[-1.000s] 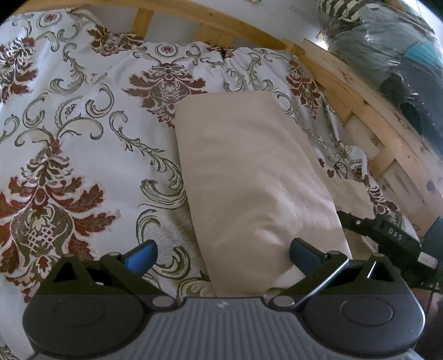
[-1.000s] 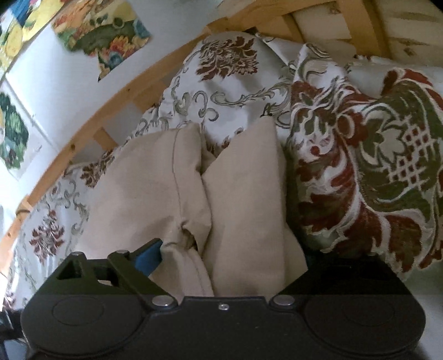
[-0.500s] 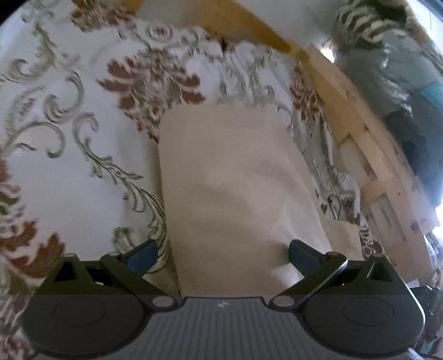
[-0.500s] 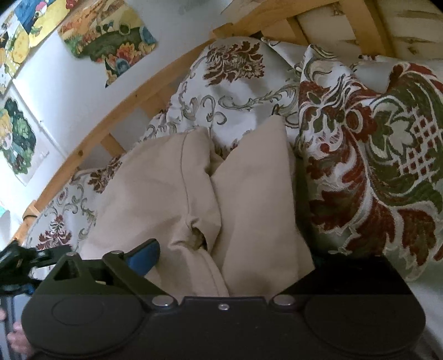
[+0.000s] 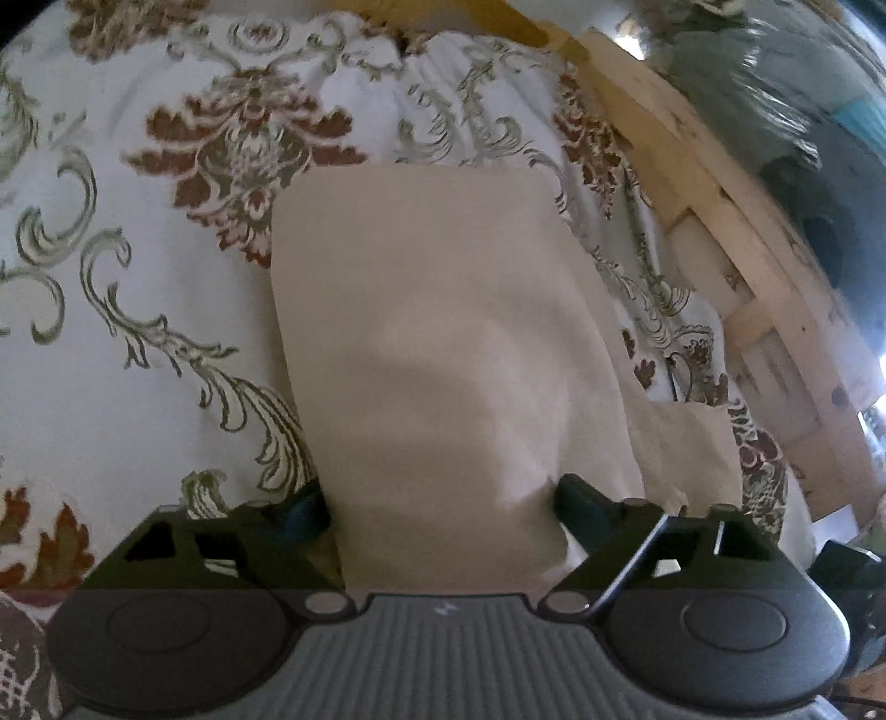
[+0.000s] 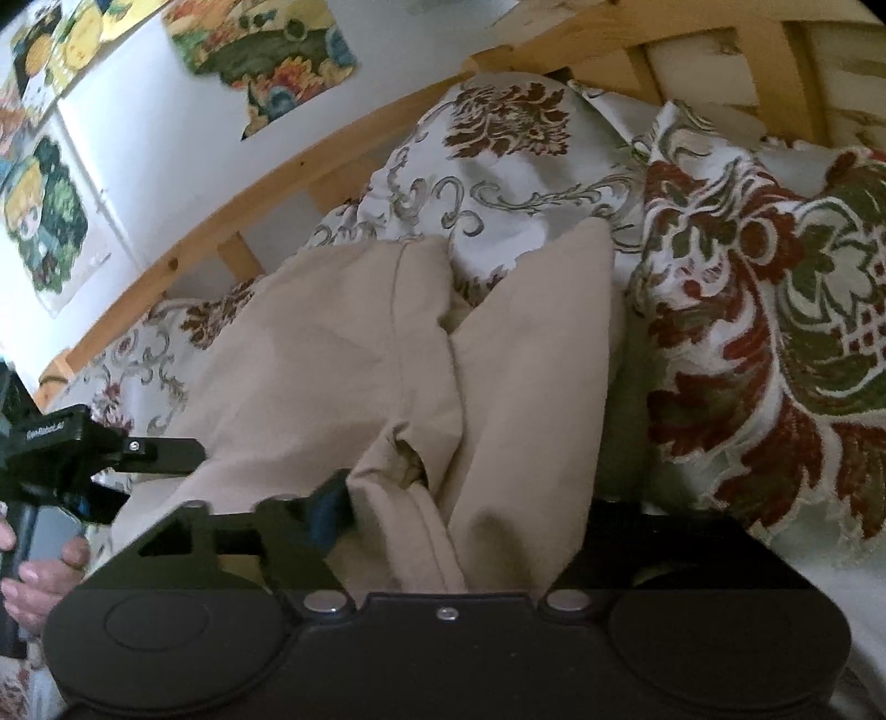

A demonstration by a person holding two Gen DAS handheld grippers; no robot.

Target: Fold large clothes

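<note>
A beige garment (image 5: 443, 343) lies folded lengthwise on a floral bedspread (image 5: 138, 249). My left gripper (image 5: 437, 509) straddles its near end, with cloth bunched between both fingers. In the right wrist view the garment (image 6: 343, 376) shows two beige legs meeting at a crotch seam. My right gripper (image 6: 470, 515) has cloth gathered between its jaws; only the left finger (image 6: 326, 504) shows, the right one is hidden under cloth. The left gripper (image 6: 105, 448) also shows at the left edge of the right wrist view.
A wooden bed frame (image 5: 747, 266) runs along the right and far side. A bunched floral cover (image 6: 775, 343) rises at the right. Posters (image 6: 266, 50) hang on the white wall. Piled clothes (image 5: 803, 99) sit beyond the frame.
My left gripper moved forward onto the garment's near end and its fingers narrowed around the cloth. The right gripper kept its hold and shifted slightly; the left gripper came into its view.
</note>
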